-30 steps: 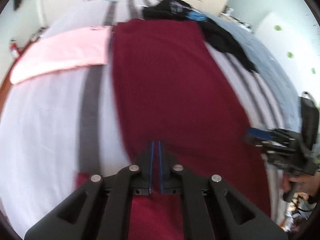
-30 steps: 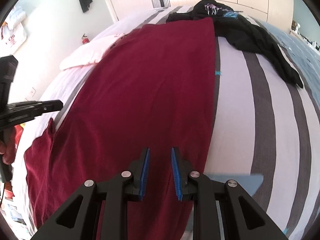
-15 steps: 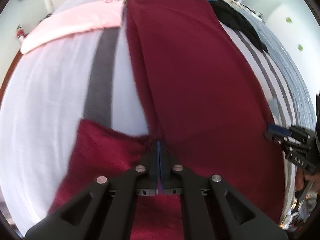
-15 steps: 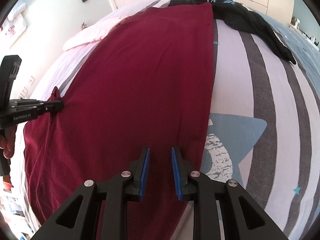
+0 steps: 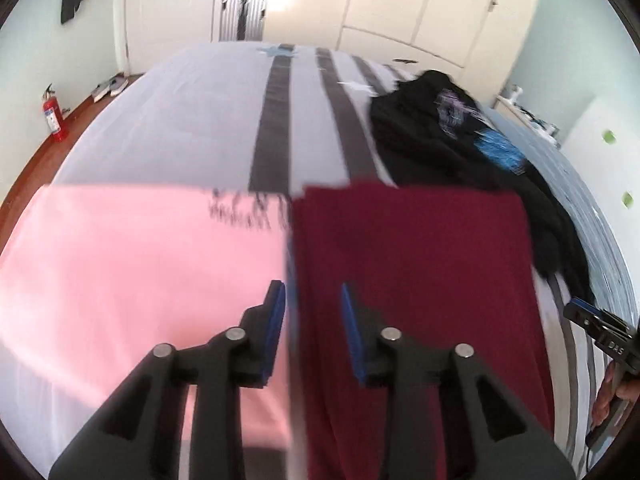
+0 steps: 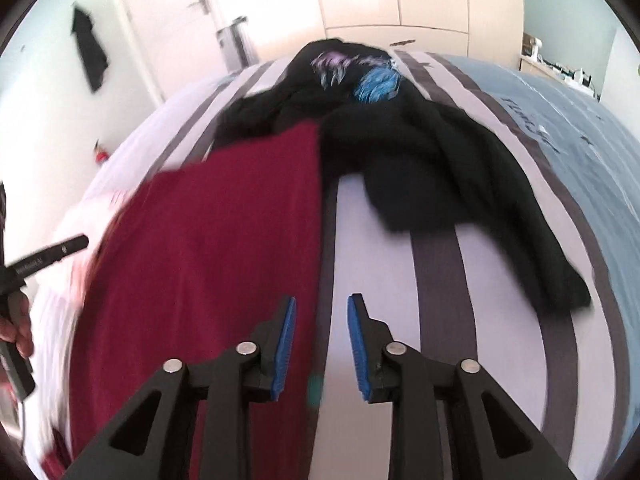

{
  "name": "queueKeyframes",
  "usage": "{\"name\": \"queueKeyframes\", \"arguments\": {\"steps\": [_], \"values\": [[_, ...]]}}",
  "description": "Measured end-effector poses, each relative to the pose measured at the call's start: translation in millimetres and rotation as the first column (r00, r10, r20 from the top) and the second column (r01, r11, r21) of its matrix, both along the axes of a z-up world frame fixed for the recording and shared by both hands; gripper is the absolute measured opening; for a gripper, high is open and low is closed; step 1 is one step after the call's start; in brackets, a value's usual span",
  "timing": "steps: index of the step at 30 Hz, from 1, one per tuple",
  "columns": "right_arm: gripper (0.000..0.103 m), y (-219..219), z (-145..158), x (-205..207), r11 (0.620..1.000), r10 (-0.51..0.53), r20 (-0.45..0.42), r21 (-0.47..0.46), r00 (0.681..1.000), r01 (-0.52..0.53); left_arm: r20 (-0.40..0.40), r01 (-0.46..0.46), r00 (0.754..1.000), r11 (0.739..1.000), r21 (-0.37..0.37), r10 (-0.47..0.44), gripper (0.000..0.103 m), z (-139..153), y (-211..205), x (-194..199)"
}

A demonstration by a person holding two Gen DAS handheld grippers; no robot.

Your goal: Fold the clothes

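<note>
Both grippers angle down over the bed with their jaws opening and nothing between the blue ribbed pads. Left gripper [image 5: 312,320] hangs above the seam where the smooth pink garment [image 5: 140,264] meets the maroon garment [image 5: 412,248]; right gripper [image 6: 320,340] straddles the maroon cloth's right edge and the grey-striped bedsheet [image 6: 400,280]. Beyond lies a crumpled black printed garment [image 6: 420,152].

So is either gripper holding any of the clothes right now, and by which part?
Neither holds anything. The left gripper and the right gripper both have their jaws opening, with nothing pinched between them; the maroon garment lies loose on the bed.
</note>
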State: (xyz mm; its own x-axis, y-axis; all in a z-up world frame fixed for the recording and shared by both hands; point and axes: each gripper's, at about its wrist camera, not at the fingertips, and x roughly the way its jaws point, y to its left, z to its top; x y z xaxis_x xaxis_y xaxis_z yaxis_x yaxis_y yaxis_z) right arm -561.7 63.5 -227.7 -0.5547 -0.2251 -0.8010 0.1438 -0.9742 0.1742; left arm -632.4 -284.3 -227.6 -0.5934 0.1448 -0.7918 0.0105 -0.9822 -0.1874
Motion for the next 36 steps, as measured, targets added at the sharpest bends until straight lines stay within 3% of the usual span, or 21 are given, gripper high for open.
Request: {"name": "queueKeyframes", "arguments": {"steps": [7, 17, 19, 24, 27, 29, 36], "values": [[0.03, -18, -11, -72, 0.999, 0.008, -0.007, 0.034, 1.0, -0.007, 0.014, 0.085, 0.996, 0.994, -0.073, -0.085, 0.027, -10, 18, -89], [0.03, -19, -32, -112, 1.0, 0.002, 0.041, 0.005, 0.999, -0.002, 0.038, 0.128, 0.992, 0.983, -0.132, -0.124, 0.026, -12, 14, -88], [0.03, -20, -35, -118, 1.0, 0.011, 0.051, 0.005, 0.999, -0.011, 0.044, 0.127, 0.992, 0.983, -0.131, -0.122, 0.009, -15, 13, -88], [0.029, -23, -38, -127, 1.0, 0.02, 0.071, -0.001, 0.997, -0.02, 0.028, 0.127, 0.992, 0.983, -0.132, -0.125, 0.007, -11, 9, -81], [0.018, -34, -34, -127, 0.997, 0.059, 0.045, 0.043, 0.997, -0.061, 0.002, 0.129, 0.991, 0.983, -0.13, -0.13, 0.007, -2, 6, -77], [0.018, -41, -31, -127, 0.995, 0.073, 0.026, 0.065, 0.997, -0.074, -0.002, 0.13, 0.991, 0.981, -0.146, -0.132, 0.007, 1, 0, -73], [0.021, -47, -44, -139, 0.995, 0.068, 0.049, 0.072, 0.996, -0.071, 0.035, 0.119, 0.993, 0.972, -0.203, -0.114, 0.008, -27, 6, -84]]}}
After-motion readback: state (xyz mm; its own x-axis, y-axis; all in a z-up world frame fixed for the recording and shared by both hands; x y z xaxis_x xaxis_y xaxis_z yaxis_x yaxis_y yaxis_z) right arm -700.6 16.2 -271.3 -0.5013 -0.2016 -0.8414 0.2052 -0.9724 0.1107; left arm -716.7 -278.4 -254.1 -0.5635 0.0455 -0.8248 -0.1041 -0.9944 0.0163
